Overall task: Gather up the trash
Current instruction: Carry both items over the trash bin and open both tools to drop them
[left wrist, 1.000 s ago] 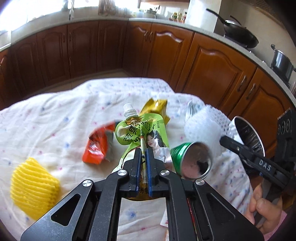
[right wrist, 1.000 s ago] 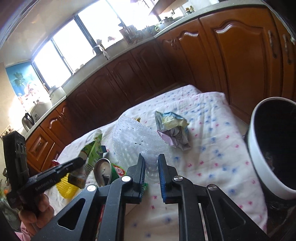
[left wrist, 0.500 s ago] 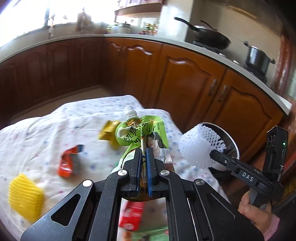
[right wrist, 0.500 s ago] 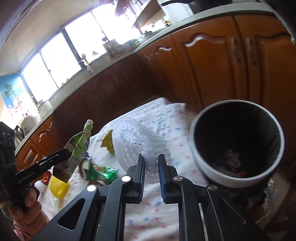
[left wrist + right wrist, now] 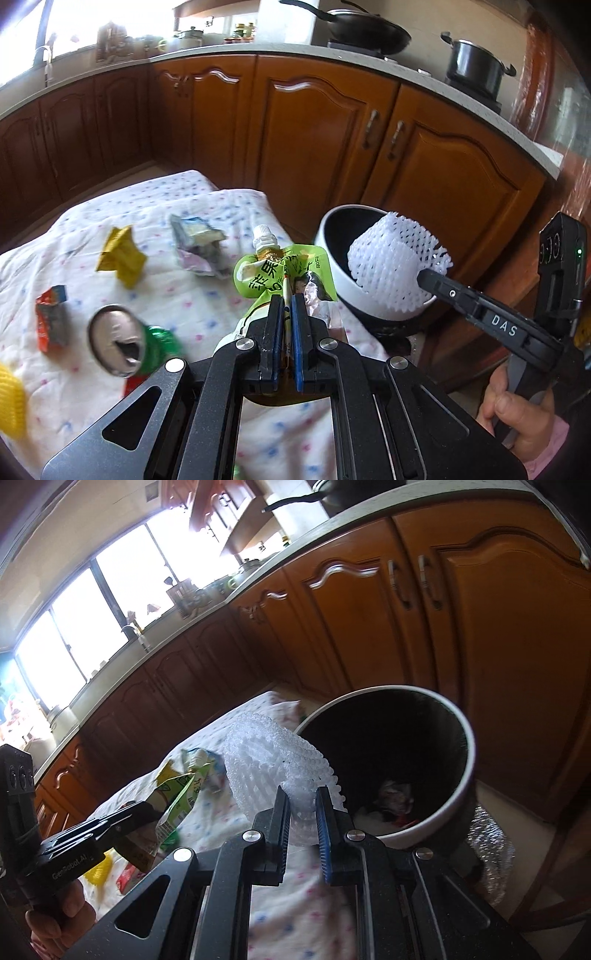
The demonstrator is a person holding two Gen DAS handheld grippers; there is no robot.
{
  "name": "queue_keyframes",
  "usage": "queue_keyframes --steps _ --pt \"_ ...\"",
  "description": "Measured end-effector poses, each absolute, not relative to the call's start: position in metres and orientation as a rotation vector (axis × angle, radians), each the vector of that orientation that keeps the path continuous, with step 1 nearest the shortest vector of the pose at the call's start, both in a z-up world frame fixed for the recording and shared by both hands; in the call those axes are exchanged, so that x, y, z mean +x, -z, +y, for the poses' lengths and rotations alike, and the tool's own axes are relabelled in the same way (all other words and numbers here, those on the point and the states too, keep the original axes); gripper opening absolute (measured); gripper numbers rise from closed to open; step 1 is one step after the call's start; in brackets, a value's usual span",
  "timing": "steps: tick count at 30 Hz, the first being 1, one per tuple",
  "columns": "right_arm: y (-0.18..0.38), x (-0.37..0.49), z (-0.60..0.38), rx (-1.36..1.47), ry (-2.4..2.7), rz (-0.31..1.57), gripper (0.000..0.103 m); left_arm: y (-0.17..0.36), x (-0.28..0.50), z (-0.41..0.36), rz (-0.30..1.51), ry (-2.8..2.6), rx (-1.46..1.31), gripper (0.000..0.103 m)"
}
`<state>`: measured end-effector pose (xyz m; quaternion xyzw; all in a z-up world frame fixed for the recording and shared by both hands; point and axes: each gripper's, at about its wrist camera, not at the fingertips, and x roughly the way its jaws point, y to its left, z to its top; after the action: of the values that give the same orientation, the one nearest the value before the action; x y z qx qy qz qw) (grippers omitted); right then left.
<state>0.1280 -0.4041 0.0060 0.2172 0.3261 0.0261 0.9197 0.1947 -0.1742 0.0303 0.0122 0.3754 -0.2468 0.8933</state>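
Observation:
My left gripper (image 5: 286,301) is shut on a green drink pouch (image 5: 280,275) with a white cap, held above the table's right edge. My right gripper (image 5: 302,794) is shut on a white foam fruit net (image 5: 273,760), which hangs at the near rim of the round bin (image 5: 467,775). In the left wrist view the foam net (image 5: 395,264) sits in front of the bin (image 5: 332,236), just right of the pouch. In the right wrist view the pouch (image 5: 177,794) and left gripper (image 5: 142,814) show at lower left. Some trash lies inside the bin.
On the dotted tablecloth (image 5: 184,295) lie a green can (image 5: 125,347), a yellow wrapper (image 5: 120,256), an orange wrapper (image 5: 50,323), a crumpled packet (image 5: 197,247) and yellow foam (image 5: 9,406). Wooden cabinets (image 5: 314,129) stand behind the bin. A hand (image 5: 517,417) holds the right gripper.
Both grippers have swung right, away from the table's middle and up to the bin, each still holding its item. The foam net now sits at the bin's rim.

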Motion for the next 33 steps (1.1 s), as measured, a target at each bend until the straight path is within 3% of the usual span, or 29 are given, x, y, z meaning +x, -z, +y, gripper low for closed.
queue_keyframes --steps 16,27,33 --pt "0.009 0.141 -0.462 0.448 0.071 0.718 0.014 -0.036 0.208 -0.258 0.764 0.603 0.071 0.004" --pt "0.020 0.161 -0.471 0.428 0.093 0.774 0.014 -0.012 0.232 -0.298 0.829 0.606 0.090 0.004" --pt "0.025 0.170 -0.475 0.452 0.092 0.796 0.023 -0.002 0.246 -0.312 0.869 0.609 0.096 0.004"
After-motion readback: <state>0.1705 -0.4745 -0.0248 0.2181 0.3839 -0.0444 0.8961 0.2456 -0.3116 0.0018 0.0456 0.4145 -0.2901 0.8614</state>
